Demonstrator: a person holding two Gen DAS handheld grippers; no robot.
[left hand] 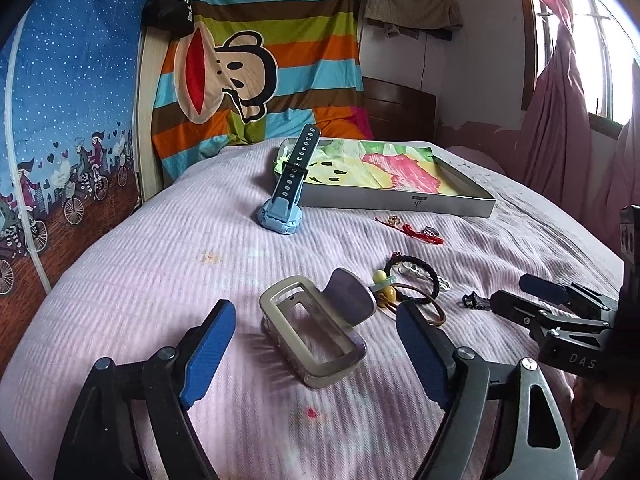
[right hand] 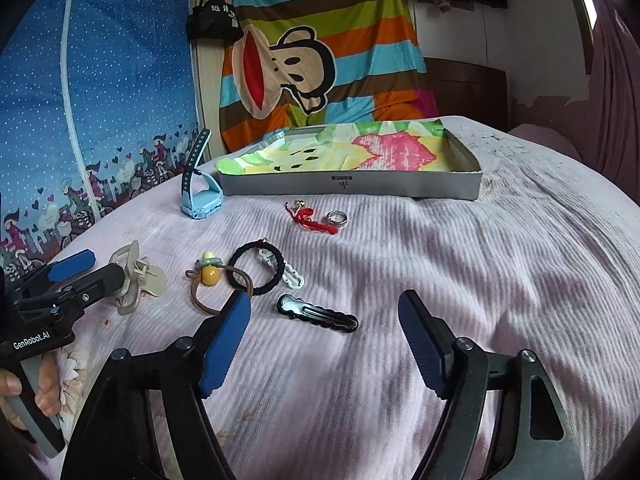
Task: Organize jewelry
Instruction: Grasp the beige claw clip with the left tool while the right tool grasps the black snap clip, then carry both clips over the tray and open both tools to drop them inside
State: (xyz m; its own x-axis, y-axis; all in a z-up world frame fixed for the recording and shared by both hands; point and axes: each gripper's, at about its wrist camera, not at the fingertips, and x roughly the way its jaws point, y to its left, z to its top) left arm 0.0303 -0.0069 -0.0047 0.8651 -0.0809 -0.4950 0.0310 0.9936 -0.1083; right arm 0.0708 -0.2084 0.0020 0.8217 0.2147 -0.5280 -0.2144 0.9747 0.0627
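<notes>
Jewelry and hair accessories lie scattered across a ribbed lilac bedspread [right hand: 460, 264], none yet inside the shallow grey box [right hand: 360, 189] lined with pastel paper, which suggests the sorting has barely begun. The left hand-held gripper [left hand: 316, 340] has its blue pads spread on either side of a translucent beige claw clip [left hand: 316, 332], not pressing it. The right hand-held gripper [right hand: 324, 344] hovers spread just short of a glossy black scalloped barrette [right hand: 318, 314]. Still loose on the bed: a braided black hair tie [right hand: 256, 266], a brown elastic with a yellow bead [right hand: 211, 274], a red knotted cord [right hand: 310, 220], a silver ring [right hand: 337, 217] and a blue rubbery watch [right hand: 198, 196] propped beside the box.
</notes>
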